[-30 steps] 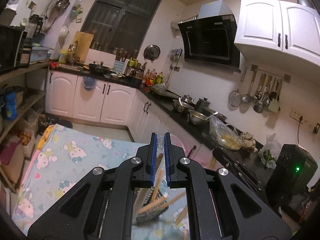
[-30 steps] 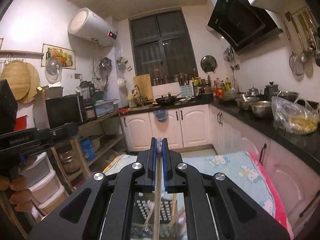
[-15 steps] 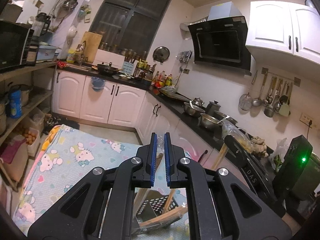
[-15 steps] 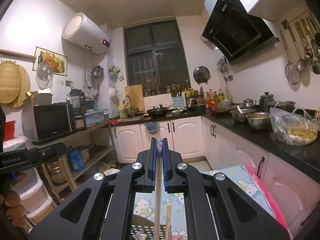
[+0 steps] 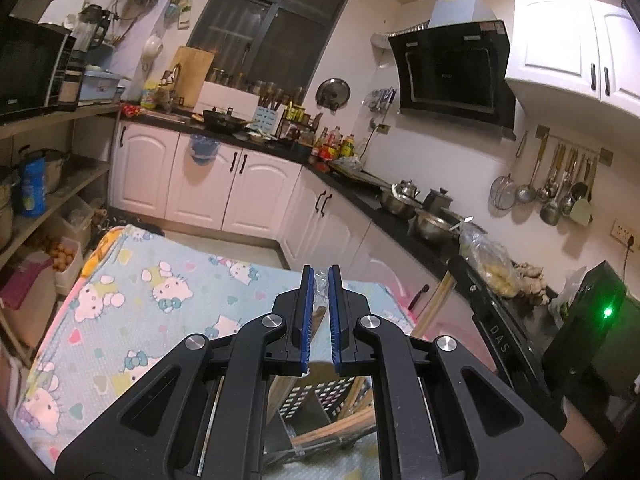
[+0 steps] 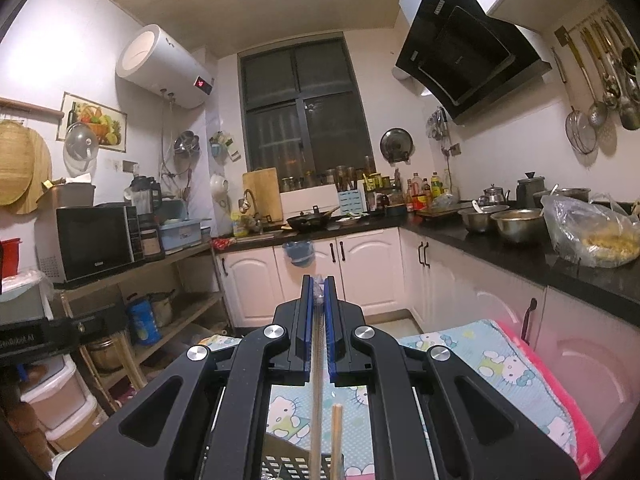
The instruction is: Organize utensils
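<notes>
My left gripper (image 5: 318,276) has its jaws a narrow gap apart, with crinkled clear plastic wrap (image 5: 320,284) between the tips. Below it stands a black perforated utensil holder (image 5: 320,396) with wooden utensils (image 5: 336,432) in it. My right gripper (image 6: 318,286) is shut on a thin wrapped wooden stick (image 6: 316,400) that hangs down toward the black holder (image 6: 288,462); a second wooden handle (image 6: 337,432) stands beside it. In the left wrist view the right gripper's body (image 5: 496,340) sits at the right, a wooden stick (image 5: 434,304) under it.
The table wears a Hello Kitty cloth (image 5: 152,300), also in the right wrist view (image 6: 500,364). White cabinets and a black counter with pots (image 5: 428,220) run along the right. Shelves with a microwave (image 6: 96,240) stand at the left.
Both grippers have risen and tilted up; the holder has dropped low in both views. The right gripper's stick has come up with it. The right gripper's body entered the left wrist view.
</notes>
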Motion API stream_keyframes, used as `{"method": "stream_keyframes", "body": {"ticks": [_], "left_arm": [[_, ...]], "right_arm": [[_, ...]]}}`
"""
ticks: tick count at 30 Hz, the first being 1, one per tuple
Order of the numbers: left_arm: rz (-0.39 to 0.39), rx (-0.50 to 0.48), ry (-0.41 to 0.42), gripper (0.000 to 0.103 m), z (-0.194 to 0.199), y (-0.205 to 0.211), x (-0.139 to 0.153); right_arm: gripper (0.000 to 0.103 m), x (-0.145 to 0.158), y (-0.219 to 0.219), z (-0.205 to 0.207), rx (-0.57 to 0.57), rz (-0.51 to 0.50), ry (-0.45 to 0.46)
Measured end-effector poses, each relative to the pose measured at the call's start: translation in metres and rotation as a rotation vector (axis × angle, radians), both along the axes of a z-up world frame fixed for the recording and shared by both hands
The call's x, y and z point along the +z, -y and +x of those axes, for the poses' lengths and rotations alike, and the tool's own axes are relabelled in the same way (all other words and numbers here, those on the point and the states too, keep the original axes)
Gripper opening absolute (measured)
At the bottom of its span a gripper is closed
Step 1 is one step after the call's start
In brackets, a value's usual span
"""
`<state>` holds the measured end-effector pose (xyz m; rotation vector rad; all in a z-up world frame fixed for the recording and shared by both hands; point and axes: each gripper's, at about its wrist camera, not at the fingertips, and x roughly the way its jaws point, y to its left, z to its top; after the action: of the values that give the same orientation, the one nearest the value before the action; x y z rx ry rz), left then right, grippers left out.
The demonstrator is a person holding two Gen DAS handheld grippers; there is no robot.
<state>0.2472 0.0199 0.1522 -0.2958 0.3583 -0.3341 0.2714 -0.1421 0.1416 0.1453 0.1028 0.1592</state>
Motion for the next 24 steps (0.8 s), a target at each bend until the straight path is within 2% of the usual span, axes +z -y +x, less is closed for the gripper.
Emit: {"method": "stream_keyframes", "body": {"ticks": [13, 24], "left_arm": [[-0.007, -0.013, -0.082, 0.003, 0.003, -0.003, -0.042], [0.002, -0.008, -0.101, 0.003, -0.009, -0.008, -0.051]], "right_arm": [[0.006, -0.038, -0.005, -0.003, 0.01, -0.006, -0.088], [0.006, -0.052, 0.003, -0.031, -0.009, -0.012, -0.147]]}}
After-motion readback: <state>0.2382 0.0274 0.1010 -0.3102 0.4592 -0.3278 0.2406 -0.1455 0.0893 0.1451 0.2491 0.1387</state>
